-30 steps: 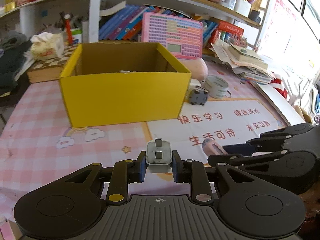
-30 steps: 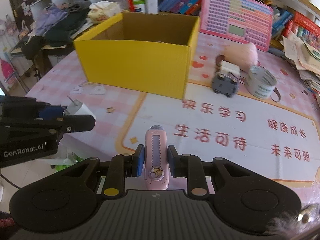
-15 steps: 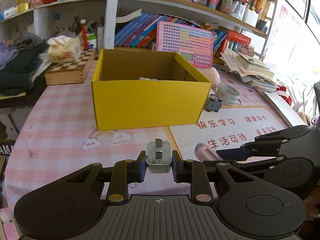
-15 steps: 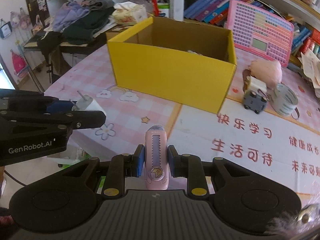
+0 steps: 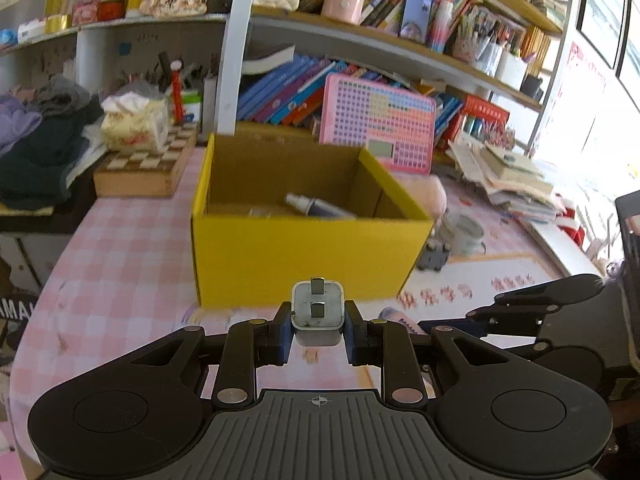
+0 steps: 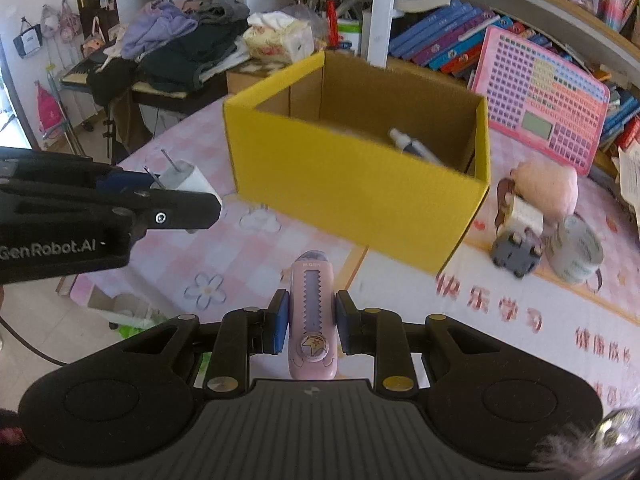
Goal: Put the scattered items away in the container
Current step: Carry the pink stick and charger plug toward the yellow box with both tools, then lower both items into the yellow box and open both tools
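My left gripper (image 5: 317,332) is shut on a white plug adapter (image 5: 317,312), prongs pointing forward, held in the air in front of the yellow cardboard box (image 5: 304,256). My right gripper (image 6: 310,322) is shut on a pink utility knife (image 6: 310,312), also raised before the box (image 6: 352,188). The left gripper with the plug (image 6: 182,178) shows at the left of the right wrist view. A tube (image 5: 320,206) lies inside the box. On the table right of the box are a small grey toy car (image 6: 516,250), a tape roll (image 6: 574,250) and a pink plush (image 6: 548,186).
A pink keypad toy (image 5: 376,122) leans against books behind the box. A chessboard box (image 5: 146,170) with a tissue pack sits at the back left. Stacked papers (image 5: 508,172) lie at the right. The table's near-left edge drops to the floor (image 6: 120,308).
Both grippers have risen and pulled back from the box with their items still held; the inside of the box and the tube now show.
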`<state>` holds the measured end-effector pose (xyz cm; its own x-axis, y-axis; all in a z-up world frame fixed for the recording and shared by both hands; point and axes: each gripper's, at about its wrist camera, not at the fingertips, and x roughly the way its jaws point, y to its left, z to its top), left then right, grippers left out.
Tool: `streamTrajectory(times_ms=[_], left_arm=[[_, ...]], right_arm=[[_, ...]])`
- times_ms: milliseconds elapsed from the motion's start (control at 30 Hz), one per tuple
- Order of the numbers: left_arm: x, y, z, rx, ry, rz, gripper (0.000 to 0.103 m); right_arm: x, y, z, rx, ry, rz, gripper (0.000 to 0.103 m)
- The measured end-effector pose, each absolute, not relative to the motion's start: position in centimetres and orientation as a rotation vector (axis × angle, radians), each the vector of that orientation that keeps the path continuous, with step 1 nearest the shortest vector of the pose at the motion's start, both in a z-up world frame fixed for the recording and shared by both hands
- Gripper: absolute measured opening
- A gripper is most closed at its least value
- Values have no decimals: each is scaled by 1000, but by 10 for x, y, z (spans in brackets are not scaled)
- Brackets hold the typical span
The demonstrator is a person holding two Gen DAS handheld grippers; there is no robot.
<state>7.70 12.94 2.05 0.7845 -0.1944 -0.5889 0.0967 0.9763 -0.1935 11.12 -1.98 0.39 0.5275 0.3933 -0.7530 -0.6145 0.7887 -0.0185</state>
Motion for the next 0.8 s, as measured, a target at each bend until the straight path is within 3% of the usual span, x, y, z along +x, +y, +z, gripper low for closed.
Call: streamTrajectory(times_ms=[433, 800], left_arm=[[147, 129, 62, -99, 545, -168, 24], [222, 128, 46, 5, 630, -180, 24]], right_arm=[[189, -20, 62, -278, 669, 680, 23], [268, -8, 53, -349, 709, 695, 23]])
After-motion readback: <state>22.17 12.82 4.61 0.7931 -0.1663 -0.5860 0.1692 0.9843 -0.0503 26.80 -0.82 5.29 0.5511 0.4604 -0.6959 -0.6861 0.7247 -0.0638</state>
